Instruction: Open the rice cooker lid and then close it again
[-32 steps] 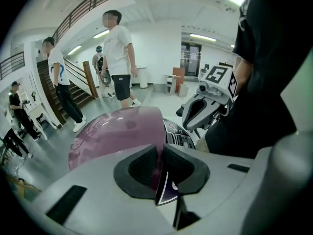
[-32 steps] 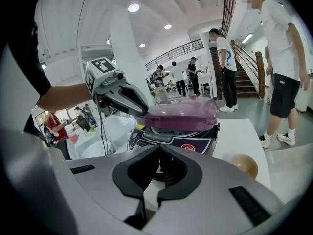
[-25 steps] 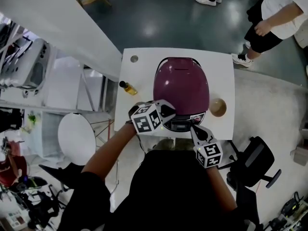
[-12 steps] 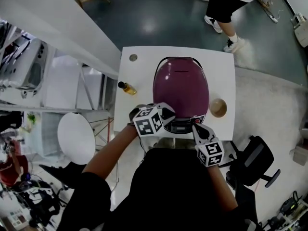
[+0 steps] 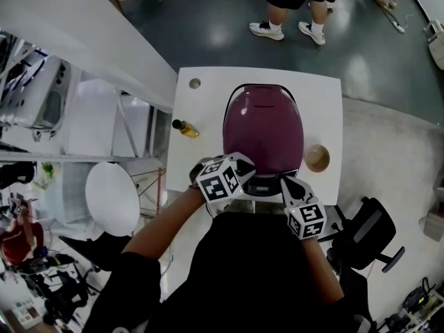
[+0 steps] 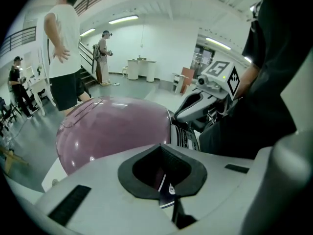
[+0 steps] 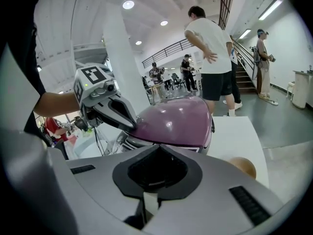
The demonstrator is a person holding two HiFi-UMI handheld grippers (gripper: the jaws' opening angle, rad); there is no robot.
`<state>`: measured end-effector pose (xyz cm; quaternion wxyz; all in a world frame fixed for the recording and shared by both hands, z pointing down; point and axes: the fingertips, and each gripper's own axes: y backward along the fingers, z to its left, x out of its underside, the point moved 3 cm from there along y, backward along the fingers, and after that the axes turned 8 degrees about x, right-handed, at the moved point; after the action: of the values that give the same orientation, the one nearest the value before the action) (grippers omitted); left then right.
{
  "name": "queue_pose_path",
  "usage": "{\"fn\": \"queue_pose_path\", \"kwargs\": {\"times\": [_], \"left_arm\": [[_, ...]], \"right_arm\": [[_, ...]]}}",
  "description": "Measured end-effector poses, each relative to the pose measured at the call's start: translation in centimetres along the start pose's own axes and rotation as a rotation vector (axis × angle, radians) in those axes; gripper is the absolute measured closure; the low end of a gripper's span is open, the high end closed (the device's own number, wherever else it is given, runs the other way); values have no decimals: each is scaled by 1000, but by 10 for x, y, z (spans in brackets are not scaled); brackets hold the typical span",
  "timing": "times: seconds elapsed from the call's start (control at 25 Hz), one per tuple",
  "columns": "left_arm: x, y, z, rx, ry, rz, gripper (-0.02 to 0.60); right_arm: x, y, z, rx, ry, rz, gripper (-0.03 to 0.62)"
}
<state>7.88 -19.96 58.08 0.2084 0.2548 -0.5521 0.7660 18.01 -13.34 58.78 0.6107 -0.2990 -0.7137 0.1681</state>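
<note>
The purple rice cooker (image 5: 263, 132) stands on the white table (image 5: 208, 103) with its lid down. Its dark control panel (image 5: 267, 184) faces me. My left gripper (image 5: 244, 166) is shut, its tips against the cooker's front left edge just above the panel. My right gripper (image 5: 285, 182) is shut too, its tips at the panel's right end. In the left gripper view the lid (image 6: 110, 129) fills the middle and the right gripper (image 6: 203, 102) reaches in from the right. From the right gripper view I see the lid (image 7: 176, 121) and the left gripper (image 7: 115, 110) on it.
A small yellow bottle (image 5: 186, 127) lies left of the cooker and a brown bowl (image 5: 318, 158) sits at its right. A round hole (image 5: 195, 84) marks the table's far left corner. A person (image 5: 295, 5) stands beyond the table. A black chair (image 5: 368, 231) is at my right.
Both grippers stay at the cooker's front, hardly shifted. The lid is still down. The person beyond the table has walked leftward across the far floor.
</note>
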Motion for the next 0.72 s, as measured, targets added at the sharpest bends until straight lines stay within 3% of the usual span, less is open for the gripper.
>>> {"fn": "queue_pose_path", "kwargs": {"times": [0.16, 0.56, 0.72], "left_arm": [[-2, 0, 1, 2, 36, -5, 578], [-8, -7, 2, 44, 56, 150, 578], [-8, -9, 1, 33, 52, 172, 579]], "right_arm": [[-3, 1, -11, 21, -16, -3, 594], [-1, 5, -36, 83, -67, -13, 594], [3, 10, -45, 116, -82, -13, 594]]}}
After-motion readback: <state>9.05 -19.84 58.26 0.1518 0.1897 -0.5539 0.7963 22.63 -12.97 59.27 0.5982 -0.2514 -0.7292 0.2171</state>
